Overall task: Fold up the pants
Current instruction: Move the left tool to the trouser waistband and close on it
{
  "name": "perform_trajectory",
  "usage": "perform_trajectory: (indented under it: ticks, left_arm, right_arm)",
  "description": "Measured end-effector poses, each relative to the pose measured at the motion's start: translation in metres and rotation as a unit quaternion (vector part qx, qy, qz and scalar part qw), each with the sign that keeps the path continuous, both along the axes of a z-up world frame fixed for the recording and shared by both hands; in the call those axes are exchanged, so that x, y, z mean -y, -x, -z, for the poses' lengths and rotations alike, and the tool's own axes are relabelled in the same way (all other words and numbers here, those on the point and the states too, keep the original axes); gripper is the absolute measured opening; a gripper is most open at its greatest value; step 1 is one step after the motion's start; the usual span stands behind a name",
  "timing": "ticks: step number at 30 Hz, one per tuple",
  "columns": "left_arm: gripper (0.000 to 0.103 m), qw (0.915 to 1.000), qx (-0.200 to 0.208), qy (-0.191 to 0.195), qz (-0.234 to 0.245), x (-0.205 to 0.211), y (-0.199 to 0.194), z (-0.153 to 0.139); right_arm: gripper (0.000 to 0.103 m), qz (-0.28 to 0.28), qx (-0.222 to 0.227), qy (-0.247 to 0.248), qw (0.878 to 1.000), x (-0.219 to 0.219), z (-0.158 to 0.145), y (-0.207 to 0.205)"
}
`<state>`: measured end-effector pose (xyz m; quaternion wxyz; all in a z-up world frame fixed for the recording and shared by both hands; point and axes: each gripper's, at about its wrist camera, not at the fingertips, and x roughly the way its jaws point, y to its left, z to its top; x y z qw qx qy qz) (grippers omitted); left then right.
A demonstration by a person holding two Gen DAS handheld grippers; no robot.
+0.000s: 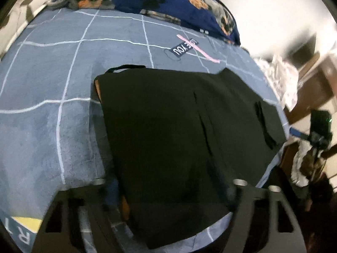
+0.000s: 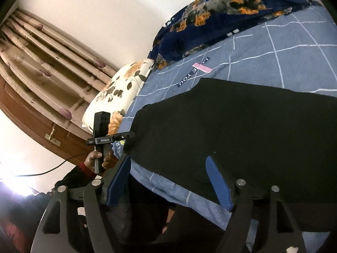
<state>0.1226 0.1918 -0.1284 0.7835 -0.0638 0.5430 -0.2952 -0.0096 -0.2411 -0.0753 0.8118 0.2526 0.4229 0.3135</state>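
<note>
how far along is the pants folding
Partly done, it seems: the black pants lie flat on the blue checked bedspread, apparently already folded to a compact shape. In hand: nothing; the right hand-held gripper is open at their near edge, and the left hand-held gripper looks open too. Remaining: any further fold.

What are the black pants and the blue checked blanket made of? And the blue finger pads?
Black pants: matte woven cloth, probably; no shine. Blue checked blanket: soft, fuzzy-looking fabric with a brushed surface. Blue finger pads: ribbed, likely rubber or plastic.
</note>
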Motion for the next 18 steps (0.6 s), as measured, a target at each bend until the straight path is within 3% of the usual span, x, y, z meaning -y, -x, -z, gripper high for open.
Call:
perform_trajectory:
  ticks: [3,6,10,18]
  left_arm:
    - [0.061,0.9993,0.020,0.031,0.000,-0.003,0.005,-0.011]
    - [0.055,0.9999,0.002,-0.007,-0.009,-0.003,0.000,0.004]
    - [0.055,0.9998,0.013,-0.009,-0.008,-0.001,0.001,0.003]
    - [0.057,0.9946,0.065,-0.080,-0.001,0.015,0.011,0.000]
  right_arm:
    - [0.075,-0.003,0.000,-0.008,1.000,-0.003,0.001,0.001]
    - [0.077,-0.006,-0.006,-0.012,1.000,-0.007,0.006,-0.002]
    - [0.077,-0.015,-0.016,-0.009,1.000,-0.015,0.011,-0.004]
    - [0.078,-0.020,-0.021,-0.006,1.000,-0.022,0.013,-0.005]
